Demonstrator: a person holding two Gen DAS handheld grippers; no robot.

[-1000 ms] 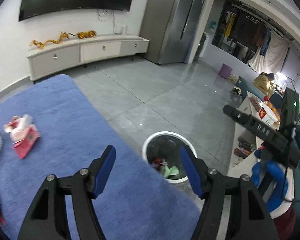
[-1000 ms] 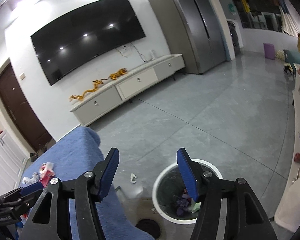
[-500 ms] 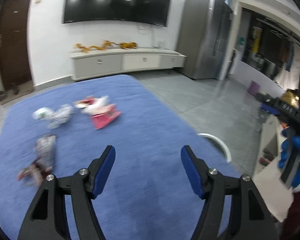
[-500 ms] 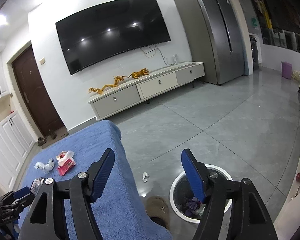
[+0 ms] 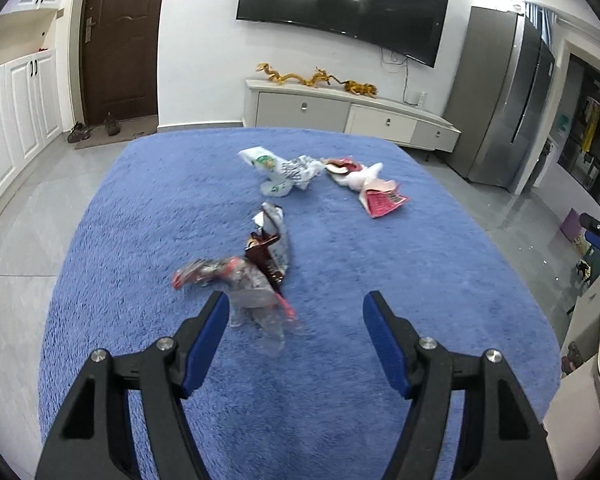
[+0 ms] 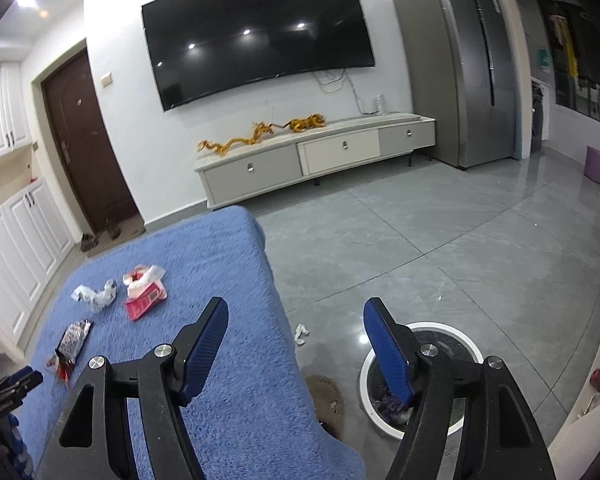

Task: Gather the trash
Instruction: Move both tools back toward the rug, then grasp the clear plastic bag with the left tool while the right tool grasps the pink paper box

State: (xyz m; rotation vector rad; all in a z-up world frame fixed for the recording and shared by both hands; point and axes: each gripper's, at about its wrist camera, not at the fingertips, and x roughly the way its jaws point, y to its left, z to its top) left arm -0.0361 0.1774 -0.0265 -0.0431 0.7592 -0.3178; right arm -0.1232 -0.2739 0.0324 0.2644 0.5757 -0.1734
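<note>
Left wrist view: the left gripper (image 5: pixel 296 336) points down at the blue rug (image 5: pixel 440 280) with its jaws spread and nothing between them. The nearest trash, a crumpled clear wrapper (image 5: pixel 248 292) with red edges, lies just ahead at about eleven o'clock from the gap, nearly touching the left pad's tip. Its long axis seems to run roughly nine to three, across the jaws' line of approach, though blur makes the outline uncertain. Touching it beyond, at twelve o'clock, is a dark brown snack packet (image 5: pixel 270 246) lying lengthwise twelve to six. Further off sit a white plastic bag (image 5: pixel 284 170) at twelve and a pink packet (image 5: pixel 374 192) at one o'clock.

Right wrist view: the right gripper (image 6: pixel 296 338) hangs over the rug's edge, jaws spread and holding nothing. The white-rimmed bin (image 6: pixel 466 334) stands on the grey floor at about four o'clock, partly behind the right finger, with scraps already inside. The rug trash lies well apart at nine to ten o'clock. A small white scrap (image 6: pixel 301 333) rests on the floor beside the rug, just below the gap.

Judging from this, the left hand is much nearer the clear wrapper, and a slight shift toward eleven o'clock should bring it between the pads
</note>
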